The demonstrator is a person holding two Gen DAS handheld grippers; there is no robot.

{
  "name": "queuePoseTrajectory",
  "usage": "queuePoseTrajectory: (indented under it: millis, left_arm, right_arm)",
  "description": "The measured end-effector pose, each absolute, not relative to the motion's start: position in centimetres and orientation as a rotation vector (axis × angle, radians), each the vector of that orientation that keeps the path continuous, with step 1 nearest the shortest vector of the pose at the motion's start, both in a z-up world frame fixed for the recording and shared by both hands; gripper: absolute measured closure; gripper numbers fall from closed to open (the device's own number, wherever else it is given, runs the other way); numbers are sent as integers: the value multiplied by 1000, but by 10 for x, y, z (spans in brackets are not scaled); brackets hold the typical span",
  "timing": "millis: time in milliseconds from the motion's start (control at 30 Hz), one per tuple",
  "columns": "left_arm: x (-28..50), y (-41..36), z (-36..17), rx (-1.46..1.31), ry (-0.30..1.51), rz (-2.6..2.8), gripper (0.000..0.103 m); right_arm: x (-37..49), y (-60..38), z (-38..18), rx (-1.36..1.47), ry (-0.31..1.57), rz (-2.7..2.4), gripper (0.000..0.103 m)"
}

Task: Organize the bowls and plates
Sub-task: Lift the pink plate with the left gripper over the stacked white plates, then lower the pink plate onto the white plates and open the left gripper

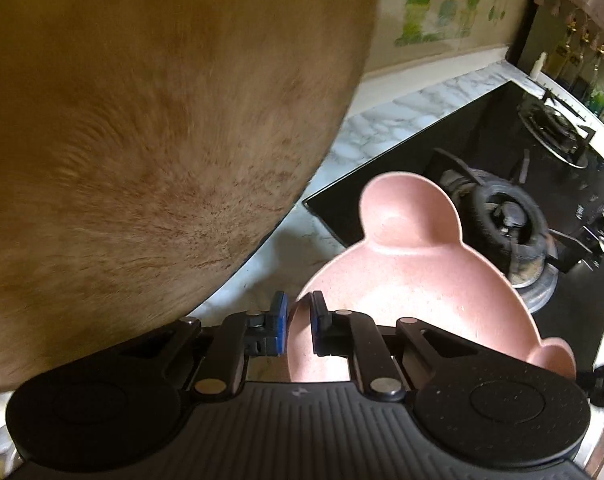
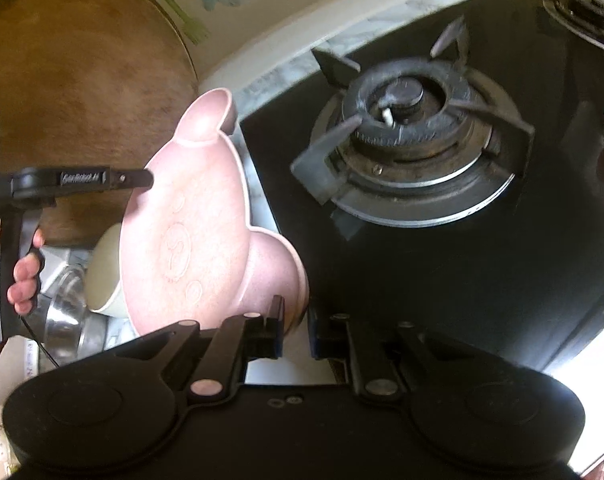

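- The pink plate (image 1: 405, 280) is off the counter (image 1: 401, 112), held tilted beside the stove (image 2: 413, 136) — both grippers hold it.
- The left gripper (image 1: 298, 328) has its jaws narrow on the plate's rim; the right gripper (image 2: 296, 332) pinches one ear, jaws narrow too.
- Judged midway: plate lifted, not yet set down.
- A cream bowl (image 2: 106, 276) and a glass bowl (image 2: 62, 312) wait below, near the wooden board (image 2: 82, 100) — no finished stack shows.
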State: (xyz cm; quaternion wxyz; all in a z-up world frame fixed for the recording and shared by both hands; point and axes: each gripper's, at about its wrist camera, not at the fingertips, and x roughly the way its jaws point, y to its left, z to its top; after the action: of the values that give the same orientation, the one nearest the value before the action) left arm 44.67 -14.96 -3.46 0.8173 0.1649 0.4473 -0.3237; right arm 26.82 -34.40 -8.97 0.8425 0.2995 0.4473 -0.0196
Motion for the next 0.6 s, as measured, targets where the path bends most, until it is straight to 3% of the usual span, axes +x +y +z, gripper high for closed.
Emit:
queuePoseTrajectory:
  millis: [300, 600]
  left_arm:
    - [360, -114, 14, 290, 924, -599, 92]
    - [262, -57, 10, 126, 983, -446, 92]
  right_arm:
    - [240, -371, -51, 542, 905, 47, 96]
    - [227, -367, -39, 389, 962, 190, 97]
